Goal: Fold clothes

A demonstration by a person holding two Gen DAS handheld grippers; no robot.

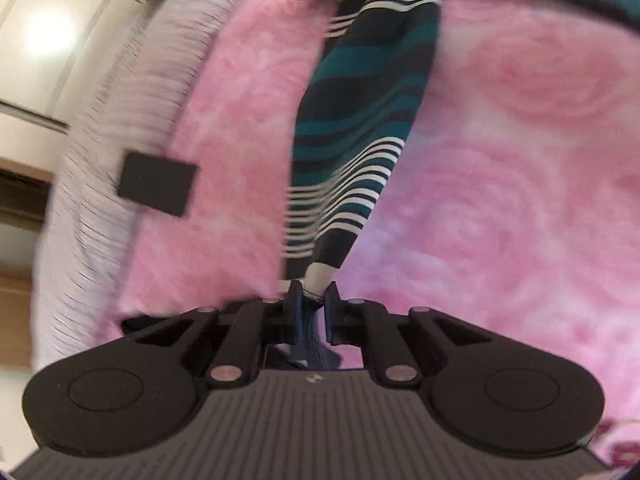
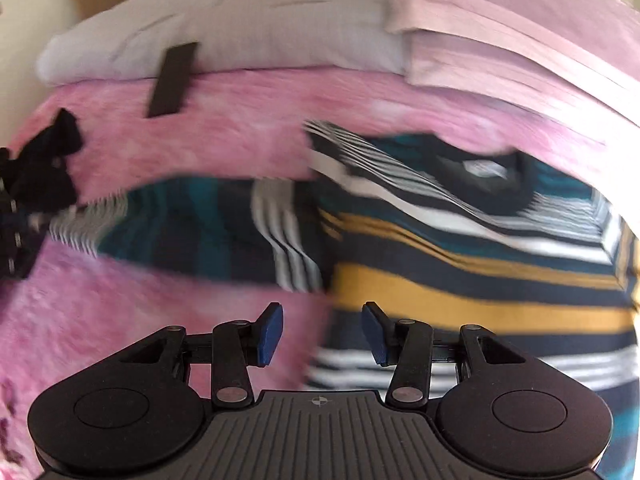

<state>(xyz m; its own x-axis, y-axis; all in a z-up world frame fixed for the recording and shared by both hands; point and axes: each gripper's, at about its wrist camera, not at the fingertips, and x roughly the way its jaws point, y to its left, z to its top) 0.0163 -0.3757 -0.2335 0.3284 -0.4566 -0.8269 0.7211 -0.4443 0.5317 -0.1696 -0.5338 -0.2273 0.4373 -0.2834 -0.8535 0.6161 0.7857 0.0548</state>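
Striped sweater in left tongs

No readable text, brand name or number in either view; the neck label inside the striped sweater is a pale patch, too blurred to read

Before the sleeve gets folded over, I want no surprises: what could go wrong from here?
1. The left gripper pinches only the cuff tip of the striped sweater; a pull could slip it free.
2. The right gripper is open and holds nothing, so the body may drag across the pink blanket.
3. The dark flat object near the pillow could get snagged.
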